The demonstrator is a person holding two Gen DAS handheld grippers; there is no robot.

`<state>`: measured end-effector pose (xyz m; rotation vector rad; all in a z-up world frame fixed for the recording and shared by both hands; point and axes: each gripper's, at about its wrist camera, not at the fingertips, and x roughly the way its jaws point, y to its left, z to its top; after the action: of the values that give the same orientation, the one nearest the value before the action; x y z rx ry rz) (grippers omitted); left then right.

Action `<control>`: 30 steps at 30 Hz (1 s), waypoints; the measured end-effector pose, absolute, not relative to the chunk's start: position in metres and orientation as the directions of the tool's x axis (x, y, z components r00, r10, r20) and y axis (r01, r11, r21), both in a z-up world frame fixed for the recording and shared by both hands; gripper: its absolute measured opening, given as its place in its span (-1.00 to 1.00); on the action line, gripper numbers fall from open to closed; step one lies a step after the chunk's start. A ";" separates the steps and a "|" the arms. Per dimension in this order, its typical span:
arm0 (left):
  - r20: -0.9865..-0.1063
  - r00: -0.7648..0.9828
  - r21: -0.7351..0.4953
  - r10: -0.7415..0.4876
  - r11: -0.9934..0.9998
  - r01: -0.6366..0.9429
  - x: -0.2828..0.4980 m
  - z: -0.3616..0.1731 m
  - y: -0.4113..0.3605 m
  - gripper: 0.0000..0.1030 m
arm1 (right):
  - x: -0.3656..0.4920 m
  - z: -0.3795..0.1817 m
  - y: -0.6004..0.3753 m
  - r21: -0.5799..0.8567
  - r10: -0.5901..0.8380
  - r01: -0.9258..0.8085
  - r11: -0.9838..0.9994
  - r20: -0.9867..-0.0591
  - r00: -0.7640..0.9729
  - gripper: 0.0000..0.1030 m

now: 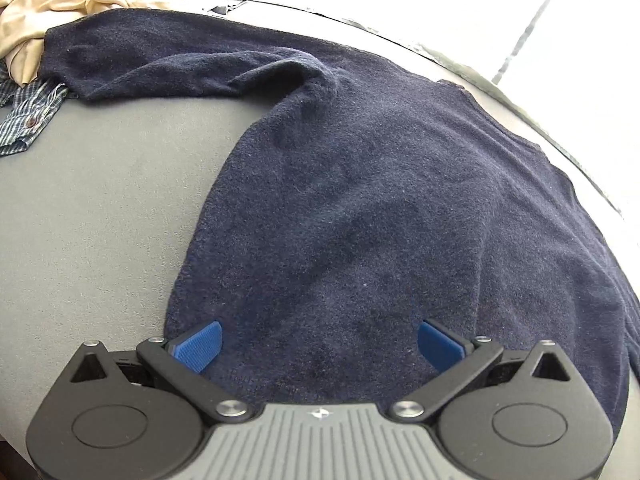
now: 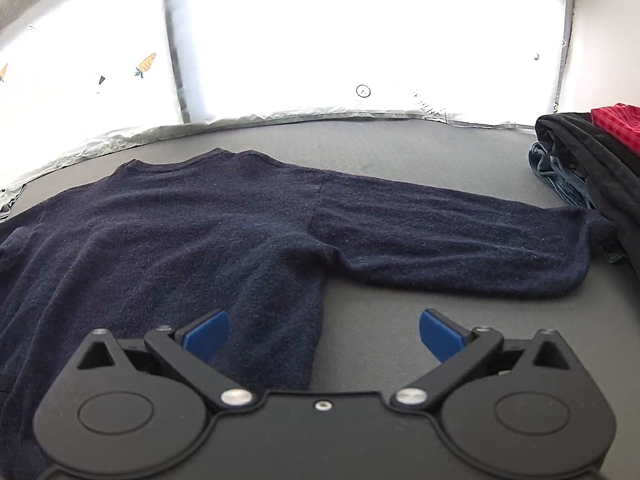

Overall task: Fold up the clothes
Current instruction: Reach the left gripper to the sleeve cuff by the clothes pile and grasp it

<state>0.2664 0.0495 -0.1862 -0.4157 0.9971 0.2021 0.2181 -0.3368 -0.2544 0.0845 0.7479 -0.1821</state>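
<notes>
1. Sweater [image 1: 360, 184], dark navy knit, lies spread flat on the grey worktop [image 1: 100, 220], filling most of both views.
2. In the left wrist view one sleeve runs away toward the upper left, and its end lies beside a beige garment [image 1: 60, 4] and a small-checked shirt [image 1: 28, 120] bunched at the worktop's far left edge.
3. In the right wrist view the other sleeve [image 2: 460, 248] stretches out to the right, its cuff close to a pile of clothes [image 2: 592, 160]: denim at the bottom, something black over it, red checked fabric on top.
4. The neckline [image 2: 188, 160] points toward the far edge, where a bright white sheet printed with small carrots [image 2: 146, 65] stands behind the worktop.
5. The left hand-held gripper [image 1: 320, 346] hangs over the sweater's near part with its blue pads [image 1: 200, 346] spread wide, gripping nothing.
6. The right hand-held gripper [image 2: 324, 336] is also spread wide and carries nothing; its left pad [image 2: 208, 336] sits above the sweater's side edge, its right pad [image 2: 440, 336] above bare worktop.
</notes>
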 end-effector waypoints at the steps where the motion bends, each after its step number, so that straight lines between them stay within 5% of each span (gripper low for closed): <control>1: -0.835 0.550 -0.259 -0.030 0.902 -0.345 0.263 -0.181 0.062 1.00 | 0.219 -0.254 -0.326 0.010 -0.144 0.205 0.979 -0.679 0.720 1.00; 12: -0.779 0.623 -0.252 0.074 0.873 -0.418 0.285 -0.183 0.225 0.94 | 0.232 -0.313 -0.194 -0.012 -0.163 0.232 0.973 -0.745 0.647 1.00; 19: -0.794 0.606 -0.299 0.052 0.834 -0.463 0.309 -0.204 0.297 0.56 | 0.221 -0.327 -0.175 0.005 -0.231 0.314 0.950 -0.663 0.712 1.00; 30: -0.799 0.600 -0.355 0.043 0.772 -0.527 0.346 -0.231 0.346 0.58 | 0.216 -0.334 -0.174 0.002 -0.245 0.311 0.950 -0.612 0.752 1.00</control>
<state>0.3455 0.3458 -0.2312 -0.6176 0.8740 0.3558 0.2156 -0.1736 -0.3336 0.1066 0.6532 -0.3043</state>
